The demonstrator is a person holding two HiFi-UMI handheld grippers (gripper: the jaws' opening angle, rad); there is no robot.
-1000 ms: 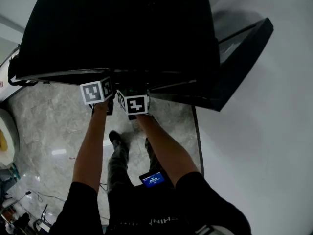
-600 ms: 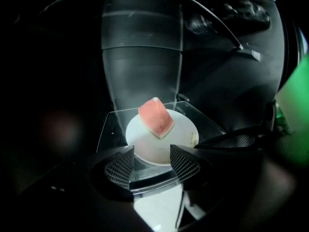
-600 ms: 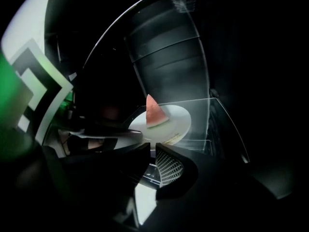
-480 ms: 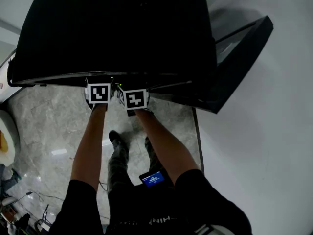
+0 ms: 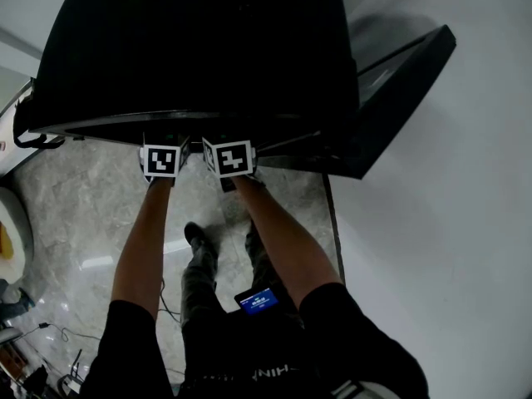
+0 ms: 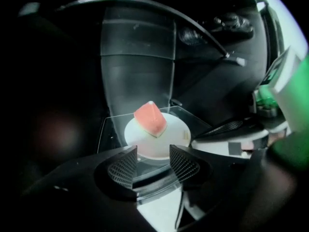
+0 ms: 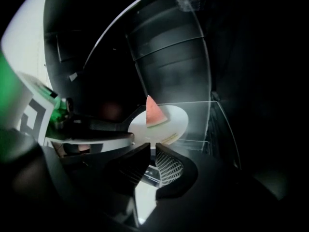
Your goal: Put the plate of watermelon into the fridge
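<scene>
A white plate (image 6: 171,135) with a red watermelon wedge (image 6: 150,120) rests on a glass shelf (image 6: 112,129) inside the dark fridge (image 5: 199,48). My left gripper (image 6: 153,154) is open. Its mesh pads flank the plate's near rim without pressing on it. In the right gripper view the same plate (image 7: 176,120) and wedge (image 7: 154,111) lie just beyond my right gripper (image 7: 152,152), whose jaws are together with nothing between them. From the head view both marker cubes, left (image 5: 162,160) and right (image 5: 229,157), sit at the fridge's front edge; the jaws are hidden under its top.
The fridge door (image 5: 399,98) stands open to the right, against a white wall (image 5: 465,223). The marble floor (image 5: 83,214) lies below, with a white round object (image 5: 10,239) at the left edge. The right gripper's body (image 6: 285,81) crowds the left gripper view's right side.
The left marker cube has levelled out and shifted slightly left. The right cube has moved a little up, so the two cubes now stand side by side and slightly further apart.
</scene>
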